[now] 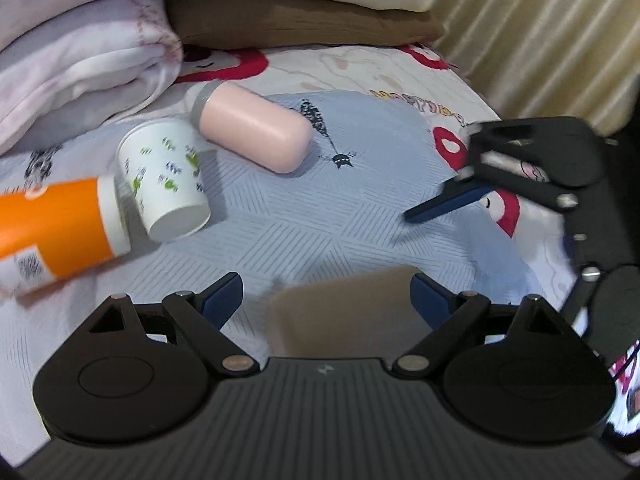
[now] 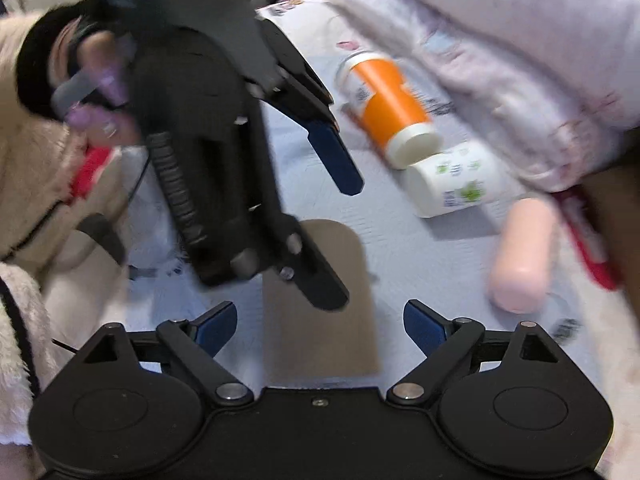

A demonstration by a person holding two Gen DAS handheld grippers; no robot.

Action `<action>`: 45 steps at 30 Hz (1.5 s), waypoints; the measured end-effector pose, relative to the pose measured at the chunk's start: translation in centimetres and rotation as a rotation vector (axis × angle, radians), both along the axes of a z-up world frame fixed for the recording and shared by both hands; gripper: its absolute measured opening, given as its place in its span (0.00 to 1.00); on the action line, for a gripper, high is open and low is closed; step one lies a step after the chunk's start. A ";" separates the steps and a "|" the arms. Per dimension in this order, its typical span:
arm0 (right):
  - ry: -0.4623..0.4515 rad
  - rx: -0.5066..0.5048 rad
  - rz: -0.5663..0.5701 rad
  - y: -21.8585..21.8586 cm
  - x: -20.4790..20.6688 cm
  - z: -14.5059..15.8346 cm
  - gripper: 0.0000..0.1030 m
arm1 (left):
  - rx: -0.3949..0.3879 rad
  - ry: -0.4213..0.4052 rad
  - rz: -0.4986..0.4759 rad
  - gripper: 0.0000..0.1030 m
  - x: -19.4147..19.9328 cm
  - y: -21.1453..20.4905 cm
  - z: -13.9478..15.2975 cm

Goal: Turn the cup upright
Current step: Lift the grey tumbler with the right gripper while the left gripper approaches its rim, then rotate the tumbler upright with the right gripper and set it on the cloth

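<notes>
Three cylinders are seen lying on their sides on a bed covered by a pale blue quilted mat [image 1: 320, 216] stitched in hatched panels. At far left lies a glossy orange cup [image 1: 60, 228] with a white rim, a printed label on its wall. Just right of it, and touching it, lies the paper cup [image 1: 166, 178], white with small green and grey prints, tapered, its flat base turned toward the near side. Right of that, and touching the cup near its mouth, a smooth matte pink bottle [image 1: 256, 126] with rounded end and grey collar is laid. Soft folded blankets [image 1: 80, 40], white with faint pink print, are piled at the far left, with a brown cushion [image 1: 304, 20] beside them. A flat tan card [image 1: 340, 316] rests on the mat between the near fingers.

The left tongs [image 1: 326, 296] are spread wide, nothing being held between their blue pads. At right, the right tongs [image 2: 320, 322] are likewise spread and empty, their black linkage arms and ribbed body being seen in matte plastic.
</notes>
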State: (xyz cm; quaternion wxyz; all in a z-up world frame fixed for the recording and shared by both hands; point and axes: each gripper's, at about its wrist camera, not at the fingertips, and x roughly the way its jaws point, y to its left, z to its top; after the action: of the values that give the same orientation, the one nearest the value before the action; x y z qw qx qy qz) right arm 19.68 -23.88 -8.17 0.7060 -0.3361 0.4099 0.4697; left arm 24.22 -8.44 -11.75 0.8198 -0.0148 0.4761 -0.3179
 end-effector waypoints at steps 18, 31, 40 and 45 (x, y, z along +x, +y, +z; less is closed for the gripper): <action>0.621 0.457 -0.786 -3.5 -5.8 -5.4 0.81 | -0.025 0.051 -0.249 0.59 2.6 -1.1 -1.2; 0.543 0.668 -1.096 -5.8 -5.8 -7.7 0.81 | -0.112 0.212 -0.155 0.55 3.6 -0.5 -2.6; 0.544 0.709 -1.161 -7.3 -4.7 -7.6 0.82 | -0.131 0.226 -0.179 0.57 3.1 0.2 -3.1; 0.524 0.694 -1.156 -6.8 -3.6 -7.6 0.85 | -0.147 0.253 -0.141 0.57 3.2 1.0 -3.4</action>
State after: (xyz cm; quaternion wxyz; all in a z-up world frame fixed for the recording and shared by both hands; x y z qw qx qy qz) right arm 16.05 -30.66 -15.75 0.7862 0.3016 0.5050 0.1895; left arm 27.40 -7.42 -15.13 0.7255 -0.0813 0.5510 -0.4043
